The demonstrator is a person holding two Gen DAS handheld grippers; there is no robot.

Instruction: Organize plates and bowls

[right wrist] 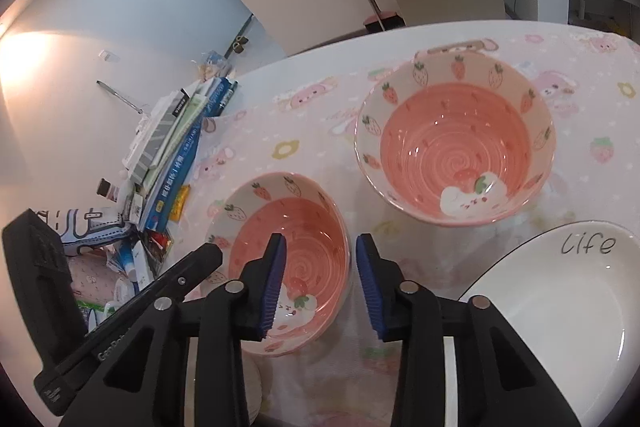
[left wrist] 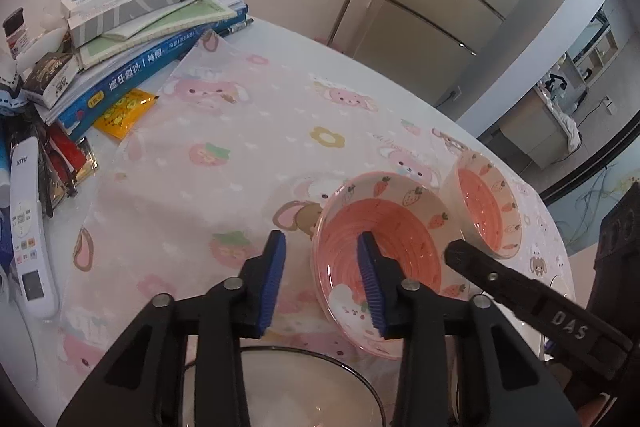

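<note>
Two pink bowls with strawberry and carrot prints stand on the pink cartoon tablecloth [left wrist: 224,131]. My left gripper [left wrist: 324,281] straddles the left rim of the nearer bowl [left wrist: 400,227]: its right blue pad is inside the bowl and its left pad is outside, with a gap to the rim. My right gripper [right wrist: 322,283] straddles the right rim of the same bowl [right wrist: 304,227], left pad inside and right pad just outside, neither pressing. The second, larger-looking bowl [right wrist: 456,143] [left wrist: 484,203] stands behind it, untouched.
A white plate with a black rim and the word "life" [right wrist: 560,307] lies near the right gripper; another white dish [left wrist: 280,387] shows under the left gripper. Stacked books and boxes [left wrist: 140,27], a remote control [left wrist: 28,227] and packets crowd the table's left side.
</note>
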